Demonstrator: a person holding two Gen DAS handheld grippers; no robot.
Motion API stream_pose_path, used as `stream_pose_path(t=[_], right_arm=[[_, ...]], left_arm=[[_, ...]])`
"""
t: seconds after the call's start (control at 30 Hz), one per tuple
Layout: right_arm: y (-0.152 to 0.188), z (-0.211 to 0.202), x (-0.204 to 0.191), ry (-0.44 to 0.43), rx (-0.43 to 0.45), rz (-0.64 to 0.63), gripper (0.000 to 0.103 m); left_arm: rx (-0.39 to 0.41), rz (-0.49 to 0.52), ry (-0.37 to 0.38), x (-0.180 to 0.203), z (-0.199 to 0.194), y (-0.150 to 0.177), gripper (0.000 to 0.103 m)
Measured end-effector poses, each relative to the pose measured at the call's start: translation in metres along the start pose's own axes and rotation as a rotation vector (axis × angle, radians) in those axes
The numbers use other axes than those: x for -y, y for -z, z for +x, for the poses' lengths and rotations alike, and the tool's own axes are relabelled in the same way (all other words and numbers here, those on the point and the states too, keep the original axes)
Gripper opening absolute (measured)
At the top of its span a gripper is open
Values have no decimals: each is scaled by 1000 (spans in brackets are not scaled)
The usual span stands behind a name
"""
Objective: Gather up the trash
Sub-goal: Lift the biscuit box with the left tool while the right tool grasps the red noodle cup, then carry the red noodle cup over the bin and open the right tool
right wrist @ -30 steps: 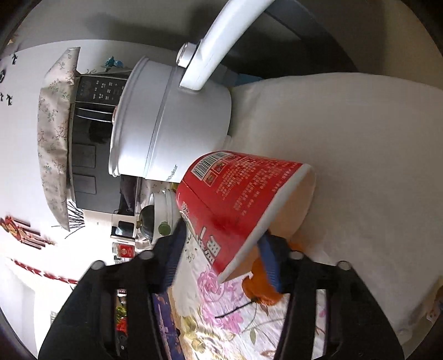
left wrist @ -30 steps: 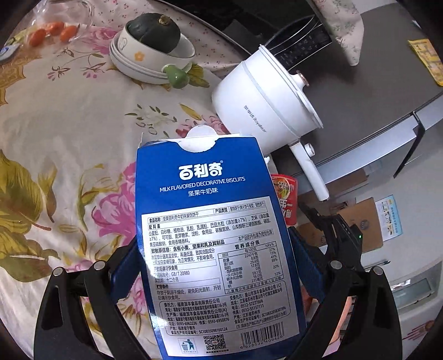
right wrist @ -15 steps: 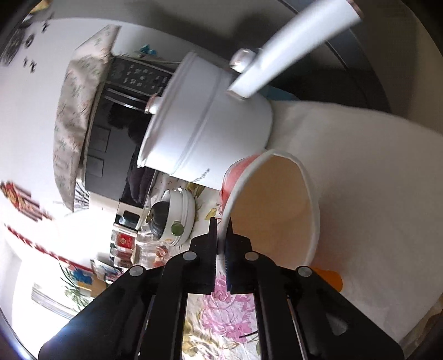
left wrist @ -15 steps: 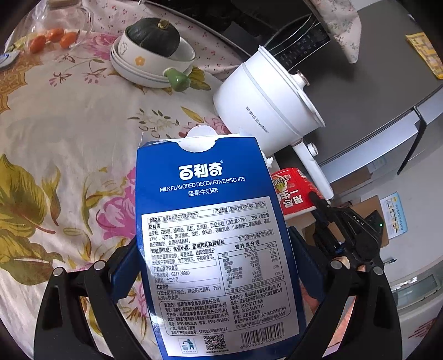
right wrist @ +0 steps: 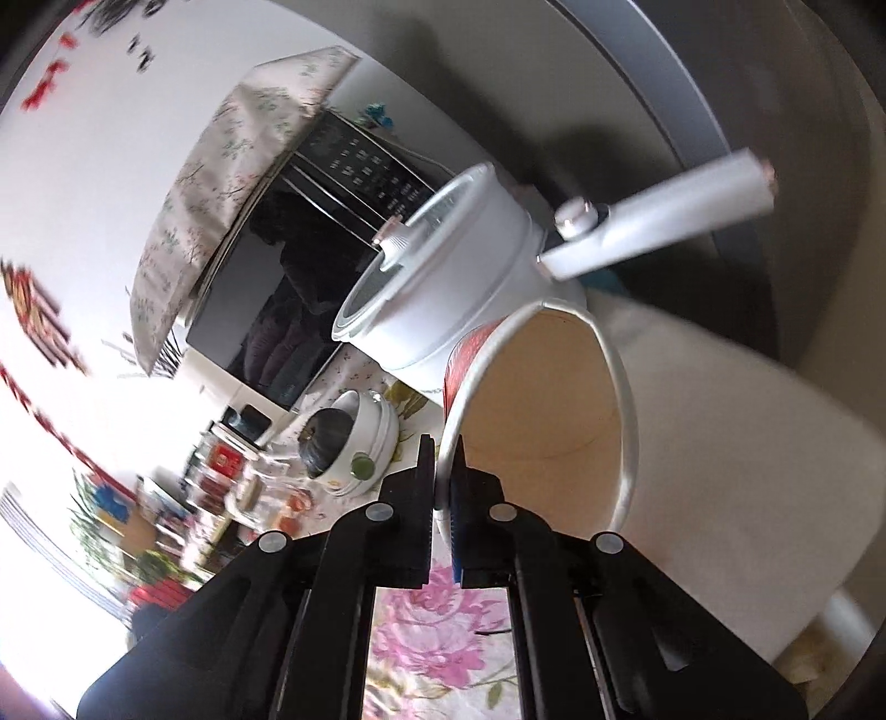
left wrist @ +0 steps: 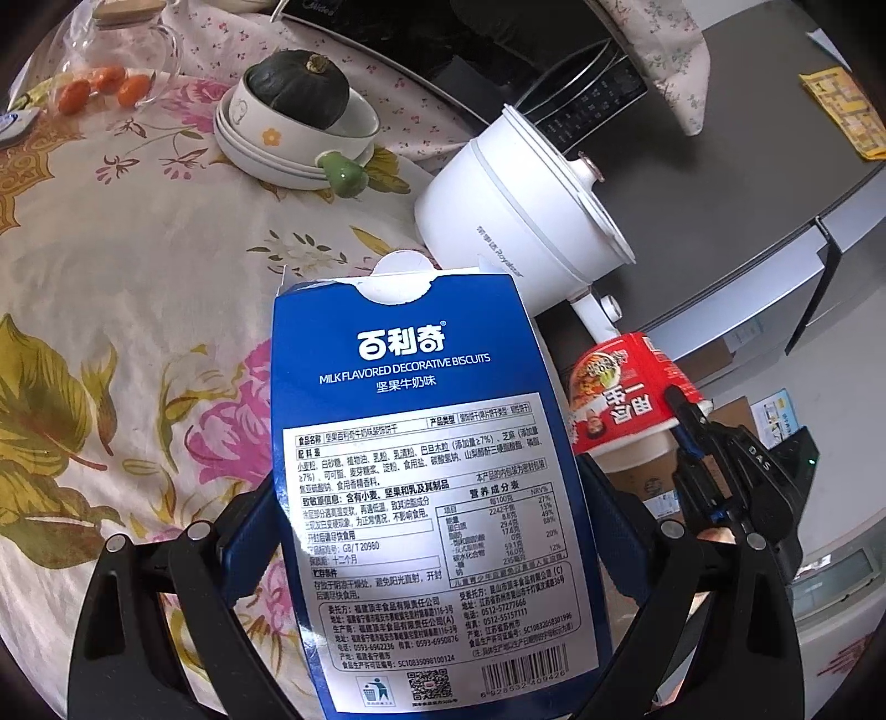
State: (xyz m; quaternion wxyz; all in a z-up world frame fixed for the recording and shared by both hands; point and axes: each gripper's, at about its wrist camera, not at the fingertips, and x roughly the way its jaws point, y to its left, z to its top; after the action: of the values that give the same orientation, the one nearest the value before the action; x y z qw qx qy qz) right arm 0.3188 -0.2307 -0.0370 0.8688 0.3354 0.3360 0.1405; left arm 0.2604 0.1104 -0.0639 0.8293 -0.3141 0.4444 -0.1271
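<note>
A blue biscuit box [left wrist: 421, 487] stands up between the fingers of my left gripper [left wrist: 426, 531], which is shut on its sides above the flowered tablecloth [left wrist: 138, 288]. To its right a red noodle cup [left wrist: 620, 393] hangs in the air, tilted, its rim pinched by my right gripper [left wrist: 686, 426]. In the right wrist view the right gripper [right wrist: 443, 476] is shut on the cup's rim, and the empty tan inside of the noodle cup [right wrist: 548, 410] faces the camera.
A white electric pot [left wrist: 526, 221] with a long handle stands at the table's edge behind the cup. Stacked bowls with a dark squash [left wrist: 299, 127] sit further back, with a glass jar [left wrist: 122, 39] and small orange fruits [left wrist: 99, 88]. A microwave [right wrist: 310, 243] under a cloth is behind.
The right gripper closed on the noodle cup's rim, then lifted and rolled it so its open mouth faces the camera. The left gripper and biscuit box stayed put.
</note>
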Motion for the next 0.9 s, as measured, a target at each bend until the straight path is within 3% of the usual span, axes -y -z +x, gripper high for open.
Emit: stream_pose_path(t=[0.57, 0.9], right_arm=[[47, -79, -38, 285, 33, -424, 4], [117, -109, -32, 432, -98, -541, 4]], left_arm=[[6, 62, 16, 19, 0, 12, 93], [22, 81, 56, 27, -9, 14, 93]])
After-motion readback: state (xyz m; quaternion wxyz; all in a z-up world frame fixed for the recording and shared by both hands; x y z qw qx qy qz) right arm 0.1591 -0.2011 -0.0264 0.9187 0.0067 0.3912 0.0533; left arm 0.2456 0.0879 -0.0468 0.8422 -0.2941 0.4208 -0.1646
